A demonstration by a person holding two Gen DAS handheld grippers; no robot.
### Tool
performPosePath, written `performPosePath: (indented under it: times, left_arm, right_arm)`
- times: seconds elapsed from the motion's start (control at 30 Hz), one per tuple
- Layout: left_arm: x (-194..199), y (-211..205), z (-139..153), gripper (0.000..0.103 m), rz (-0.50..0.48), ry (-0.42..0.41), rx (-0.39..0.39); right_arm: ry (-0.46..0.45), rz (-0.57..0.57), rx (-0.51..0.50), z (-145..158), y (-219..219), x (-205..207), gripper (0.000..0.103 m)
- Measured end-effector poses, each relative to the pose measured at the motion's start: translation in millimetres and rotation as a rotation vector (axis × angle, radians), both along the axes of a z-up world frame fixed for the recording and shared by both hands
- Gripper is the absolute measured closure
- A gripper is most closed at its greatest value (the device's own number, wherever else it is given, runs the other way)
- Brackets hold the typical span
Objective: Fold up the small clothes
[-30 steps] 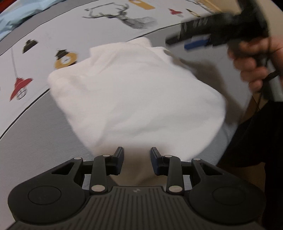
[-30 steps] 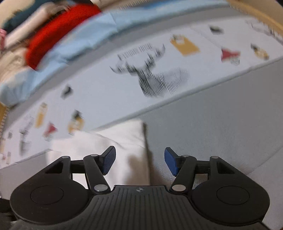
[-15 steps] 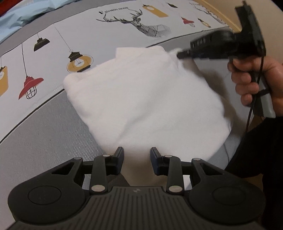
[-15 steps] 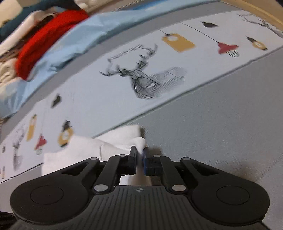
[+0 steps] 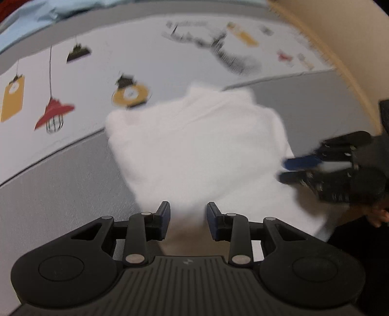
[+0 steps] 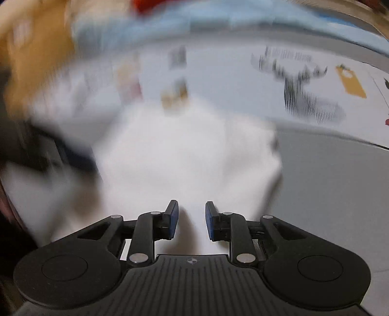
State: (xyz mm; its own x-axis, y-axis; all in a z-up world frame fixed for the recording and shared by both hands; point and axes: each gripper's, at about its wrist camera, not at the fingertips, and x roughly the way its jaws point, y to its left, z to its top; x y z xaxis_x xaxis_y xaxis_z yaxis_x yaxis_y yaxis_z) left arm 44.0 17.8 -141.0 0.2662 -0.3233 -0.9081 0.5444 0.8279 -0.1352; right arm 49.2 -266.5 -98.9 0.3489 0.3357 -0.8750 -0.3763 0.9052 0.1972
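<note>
A white folded garment (image 5: 201,145) lies on the grey and white printed bedsheet (image 5: 60,175). My left gripper (image 5: 187,220) is open, its fingers just above the garment's near edge. My right gripper (image 5: 288,170) shows in the left wrist view at the garment's right edge, jaws a little apart. In the blurred right wrist view the right gripper (image 6: 190,222) is open over the white garment (image 6: 184,158), with nothing between its pads.
The sheet carries lamp, tag and deer prints (image 5: 54,114). A light blue cloth (image 6: 218,21) and a red garment (image 6: 148,3) lie at the far edge. A beige wall (image 5: 340,36) rises at the right.
The right gripper was shut on the garment's far corner half a second ago; now it is open and has swung round to the garment's right edge. The left gripper stays open.
</note>
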Motion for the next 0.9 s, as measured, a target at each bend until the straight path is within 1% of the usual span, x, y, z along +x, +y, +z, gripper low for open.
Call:
performPosePath:
  times: [0.03, 0.07, 0.1, 0.13, 0.17, 0.2, 0.23, 0.27, 0.3, 0.33, 0.4, 0.47, 0.5, 0.57, 0.6, 0.63, 0.67, 0.7, 0.73, 0.8, 0.83, 0.87, 0.9]
  left_arm:
    - [2, -2, -6, 0.066, 0.002, 0.010, 0.029]
    - [2, -3, -9, 0.066, 0.006, 0.011, 0.042]
    - [4, -3, -8, 0.064, 0.022, 0.011, 0.040]
    - [7, 0, -6, 0.061, 0.052, 0.015, 0.022]
    - [11, 4, -4, 0.057, 0.091, 0.024, -0.003]
    - [14, 8, -3, 0.045, 0.127, 0.032, -0.022]
    - [18, 14, -3, 0.034, 0.172, 0.037, -0.037]
    - [22, 19, -4, 0.031, 0.224, 0.038, -0.044]
    - [27, 23, -6, 0.030, 0.264, 0.046, -0.042]
    - [31, 27, -9, 0.029, 0.300, 0.063, -0.045]
    - [39, 36, -17, 0.028, 0.356, 0.125, -0.092]
    - [46, 40, -24, 0.028, 0.395, 0.183, -0.144]
    - [48, 42, -28, 0.028, 0.410, 0.213, -0.169]
    - [55, 45, -36, 0.028, 0.428, 0.257, -0.213]
    - [56, 46, -39, 0.029, 0.430, 0.273, -0.228]
    - [58, 46, -42, 0.036, 0.427, 0.282, -0.238]
    - [59, 45, -42, 0.039, 0.418, 0.275, -0.239]
    - [60, 43, -40, 0.052, 0.398, 0.240, -0.218]
    - [59, 37, -33, 0.068, 0.348, 0.180, -0.182]
    - [59, 32, -21, 0.079, 0.303, 0.103, -0.162]
    - [59, 34, -14, 0.083, 0.301, 0.062, -0.154]
    - [61, 37, -8, 0.084, 0.309, 0.025, -0.150]
    - [64, 43, -2, 0.090, 0.327, -0.010, -0.147]
  right_arm:
    - [0.021, 0.021, -0.048, -9, -1, -2, 0.075]
    - [0.021, 0.010, -0.033, -10, -6, -2, 0.071]
    - [0.024, -0.016, -0.012, -7, -10, 0, 0.063]
    - [0.023, -0.057, 0.015, -3, -17, 2, 0.062]
    - [0.015, -0.104, 0.040, 0, -24, 5, 0.062]
    - [0.004, -0.150, 0.059, 4, -30, 8, 0.055]
    - [-0.006, -0.195, 0.074, 5, -37, 11, 0.045]
    - [-0.008, -0.237, 0.085, 5, -43, 13, 0.040]
    - [0.002, -0.278, 0.096, 2, -47, 17, 0.036]
    - [0.028, -0.315, 0.107, -3, -51, 21, 0.036]
    - [0.101, -0.361, 0.136, -15, -53, 31, 0.035]
    - [0.162, -0.382, 0.156, -27, -53, 36, 0.031]
    - [0.177, -0.389, 0.162, -30, -52, 37, 0.028]
    - [0.191, -0.399, 0.183, -33, -49, 43, 0.027]
    - [0.195, -0.398, 0.196, -33, -46, 44, 0.031]
    - [0.201, -0.392, 0.212, -33, -43, 47, 0.046]
    - [0.210, -0.383, 0.230, -34, -40, 50, 0.052]
    - [0.215, -0.382, 0.235, -33, -38, 51, 0.060]
    - [0.215, -0.381, 0.230, -32, -36, 54, 0.069]
    - [0.199, -0.366, 0.232, -26, -30, 58, 0.076]
    - [0.183, -0.368, 0.240, -22, -30, 60, 0.077]
    - [0.170, -0.376, 0.259, -19, -30, 64, 0.078]
    - [0.160, -0.384, 0.288, -15, -30, 67, 0.078]
